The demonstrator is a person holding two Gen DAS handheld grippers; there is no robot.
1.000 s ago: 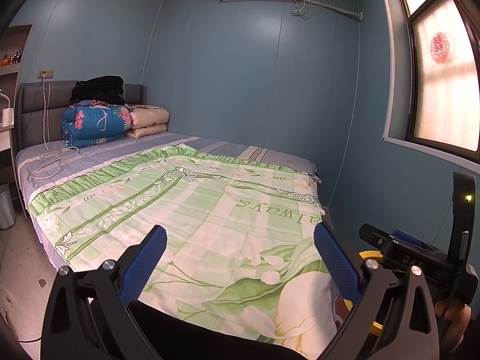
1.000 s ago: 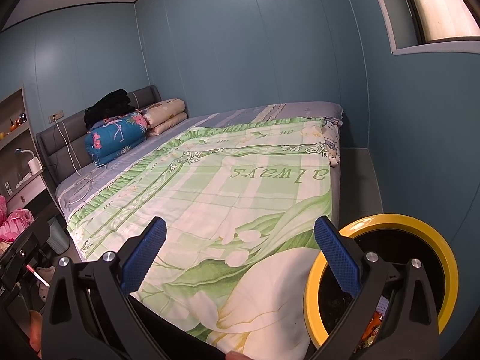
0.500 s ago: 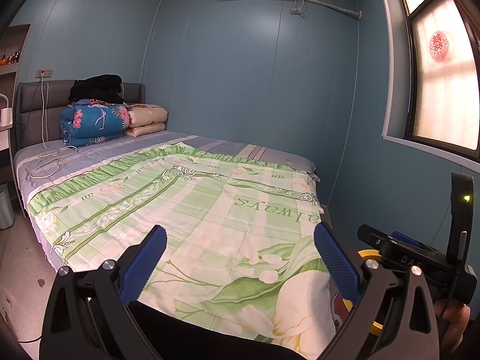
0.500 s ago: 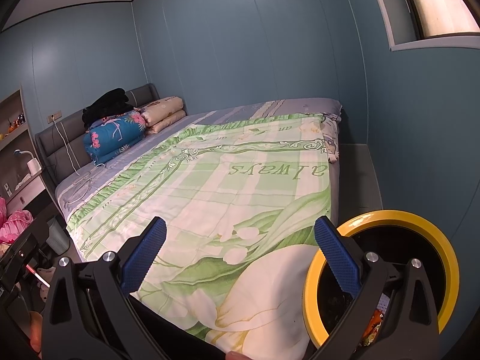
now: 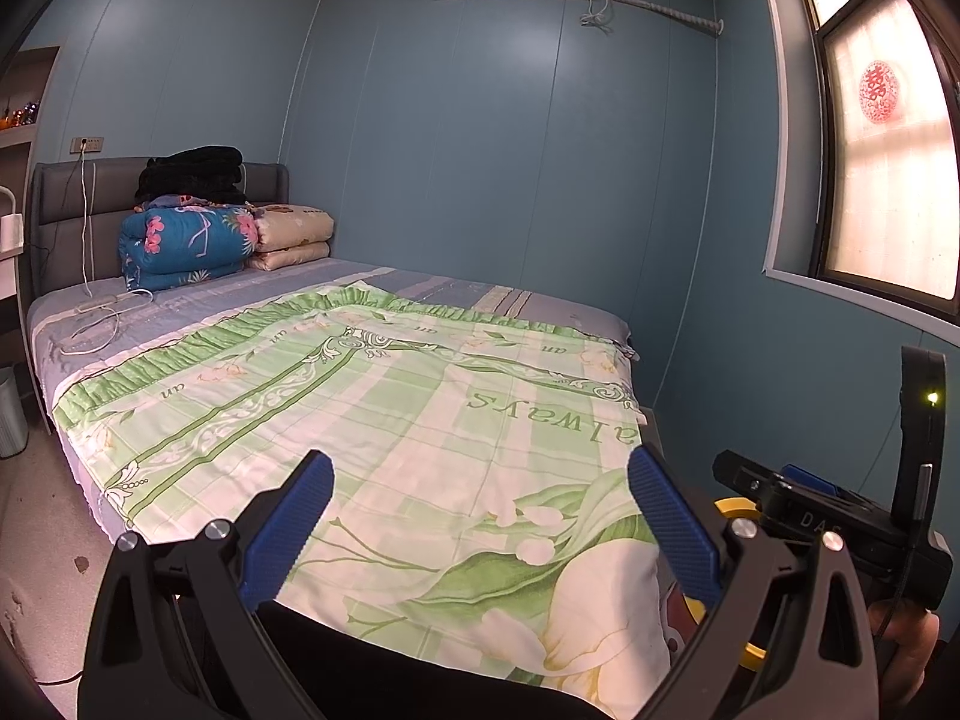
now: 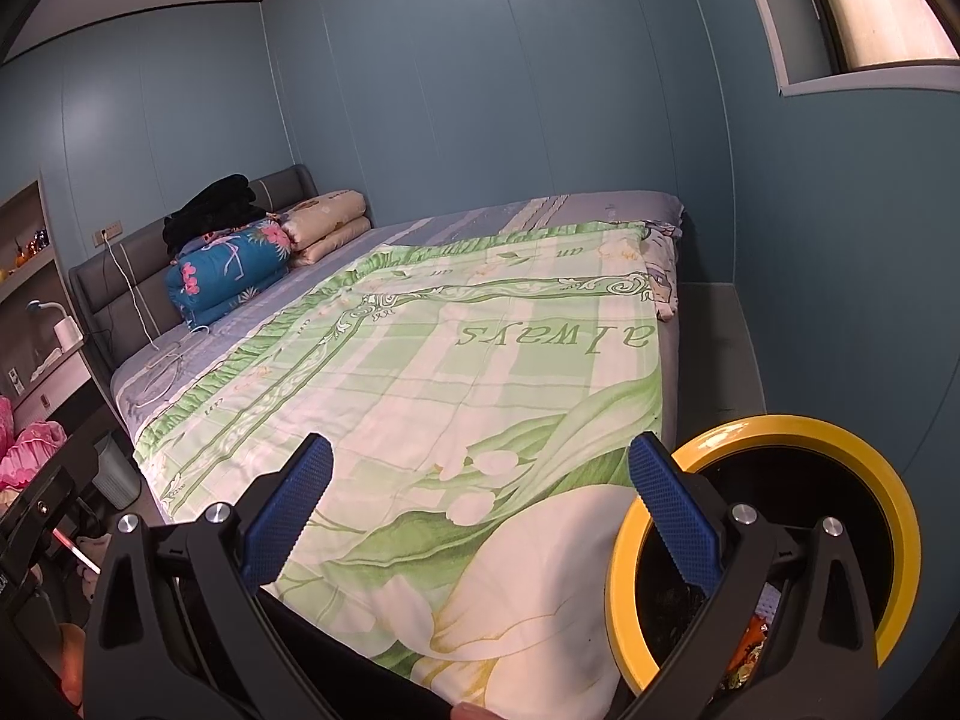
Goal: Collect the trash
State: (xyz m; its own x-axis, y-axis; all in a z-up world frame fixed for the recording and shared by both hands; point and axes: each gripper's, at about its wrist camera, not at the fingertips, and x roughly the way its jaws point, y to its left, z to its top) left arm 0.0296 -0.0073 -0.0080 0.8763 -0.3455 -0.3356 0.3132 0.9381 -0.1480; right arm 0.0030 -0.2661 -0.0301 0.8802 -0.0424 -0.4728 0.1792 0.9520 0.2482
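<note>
A yellow-rimmed black trash bin [image 6: 894, 528] stands at the foot corner of the bed, with colourful wrappers [image 6: 750, 642] inside it. My right gripper [image 6: 480, 516] is open and empty, held above the bed's foot edge, its right finger over the bin's rim. My left gripper [image 5: 480, 516] is open and empty over the green floral quilt [image 5: 384, 420]. In the left wrist view a sliver of the bin's yellow rim [image 5: 729, 506] shows behind the right gripper's body [image 5: 840, 516]. No loose trash shows on the bed.
Folded blue floral bedding [image 5: 186, 246], beige pillows [image 5: 294, 234] and black clothes [image 5: 192, 171] lie at the headboard. A white cable [image 5: 96, 324] trails on the sheet. A grey waste basket [image 5: 9, 414] stands left of the bed. Blue walls and a window [image 5: 888, 168] close the right.
Both grippers have shifted slightly, so the bed sits a little differently in view. Both stay open and empty.
</note>
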